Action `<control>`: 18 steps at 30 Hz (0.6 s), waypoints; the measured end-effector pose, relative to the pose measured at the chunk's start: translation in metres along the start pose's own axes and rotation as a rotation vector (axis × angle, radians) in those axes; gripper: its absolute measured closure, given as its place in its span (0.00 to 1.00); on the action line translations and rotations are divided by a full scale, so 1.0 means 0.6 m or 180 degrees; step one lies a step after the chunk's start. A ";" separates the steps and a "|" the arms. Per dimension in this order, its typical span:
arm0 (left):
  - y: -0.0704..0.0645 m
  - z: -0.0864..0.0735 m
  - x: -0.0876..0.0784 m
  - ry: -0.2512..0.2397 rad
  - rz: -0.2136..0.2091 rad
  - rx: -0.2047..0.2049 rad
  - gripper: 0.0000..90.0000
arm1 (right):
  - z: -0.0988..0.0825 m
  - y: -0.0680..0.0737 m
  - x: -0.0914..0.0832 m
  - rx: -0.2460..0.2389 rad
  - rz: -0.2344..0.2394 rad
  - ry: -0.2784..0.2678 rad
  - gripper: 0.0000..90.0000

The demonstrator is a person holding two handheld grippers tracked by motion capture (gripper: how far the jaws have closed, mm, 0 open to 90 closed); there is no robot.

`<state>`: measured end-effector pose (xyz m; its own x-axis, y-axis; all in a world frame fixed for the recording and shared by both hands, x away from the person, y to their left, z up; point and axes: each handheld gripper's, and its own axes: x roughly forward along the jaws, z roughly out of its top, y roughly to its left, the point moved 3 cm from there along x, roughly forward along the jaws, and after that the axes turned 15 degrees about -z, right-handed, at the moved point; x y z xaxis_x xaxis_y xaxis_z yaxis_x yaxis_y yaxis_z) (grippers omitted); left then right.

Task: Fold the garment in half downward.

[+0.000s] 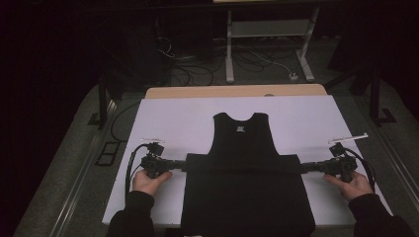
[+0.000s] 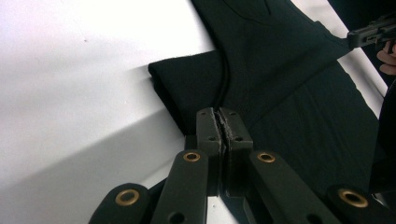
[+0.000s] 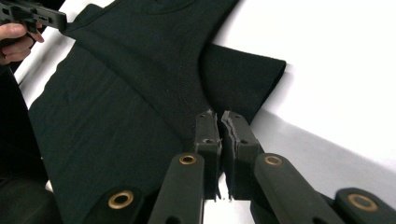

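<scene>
At the left of the high view the left gripper [image 1: 182, 165] lies level on the white table [image 1: 173, 118], its jaws pressed together at the left edge of the black sleeveless shirt [image 1: 242, 173]; whether cloth is pinched between them cannot be told. The shirt lies flat in the lower middle of the frame, neck toward the top, its lower part folded up into a wide band. At the right, the right gripper [image 1: 305, 168] has its jaws closed at the band's right edge.
</scene>
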<state>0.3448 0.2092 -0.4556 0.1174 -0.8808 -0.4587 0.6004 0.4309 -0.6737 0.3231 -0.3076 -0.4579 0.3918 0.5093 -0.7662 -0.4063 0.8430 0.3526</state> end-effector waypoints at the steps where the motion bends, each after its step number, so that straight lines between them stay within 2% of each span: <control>1: 0.000 0.000 0.000 -0.0001 -0.0001 -0.0004 0.97 | -0.001 0.000 0.000 -0.0006 0.0008 0.0014 0.93; 18: 0.000 -0.007 0.002 0.0057 -0.0016 -0.0027 0.97 | -0.008 0.003 0.001 -0.0013 0.0004 0.0060 0.93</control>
<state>0.3419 0.2092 -0.4586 0.1001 -0.8794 -0.4655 0.5942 0.4281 -0.6810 0.3185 -0.3069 -0.4605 0.3756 0.5070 -0.7758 -0.4100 0.8416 0.3515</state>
